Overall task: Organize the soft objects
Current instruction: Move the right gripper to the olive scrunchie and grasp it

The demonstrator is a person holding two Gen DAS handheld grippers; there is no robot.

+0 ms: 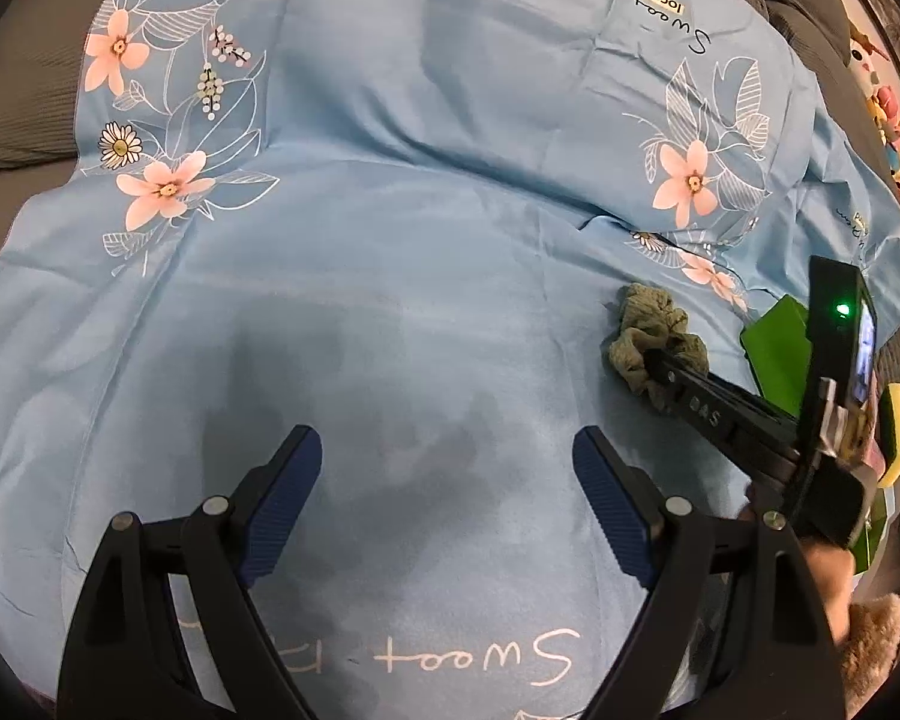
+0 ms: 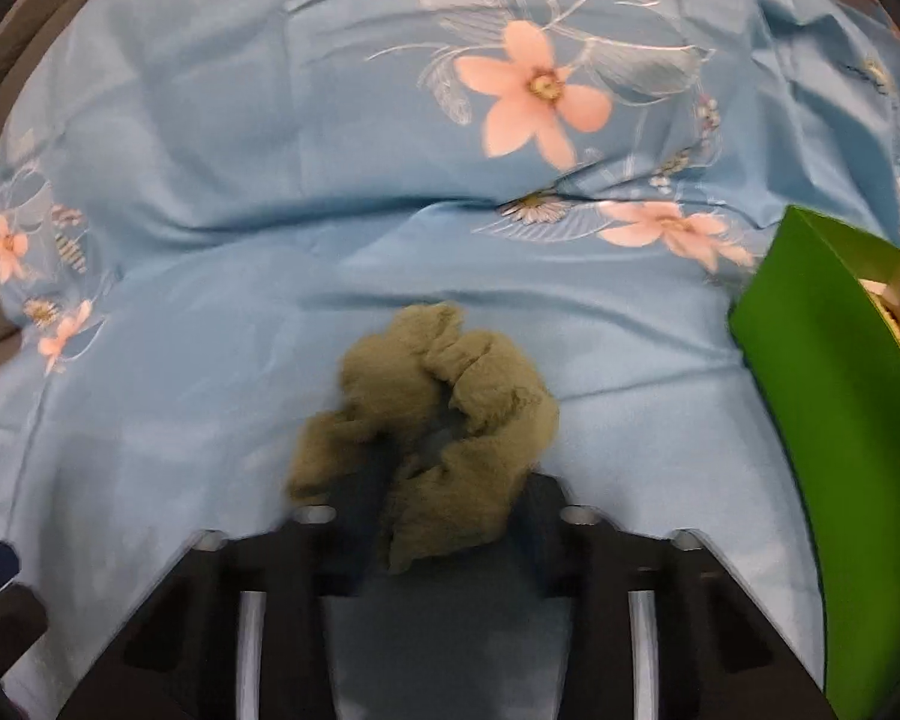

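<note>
The blue floral bedsheet (image 1: 426, 252) is smooth woven cloth with a faint sheen and soft creases. The olive scrunchie (image 2: 432, 402) is fuzzy, matt, crinkled fabric, while the green bin (image 2: 810, 420) looks like smooth, slightly glossy plastic. The left gripper (image 1: 447, 504) is matt black plastic with ribbed blue pads (image 1: 285, 504) and bright metal pins.

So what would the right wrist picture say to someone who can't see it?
The right gripper pinches a fuzzy olive-green scrunchie on a light blue flowered bedsheet. A bright green box stands at the right edge.
</note>
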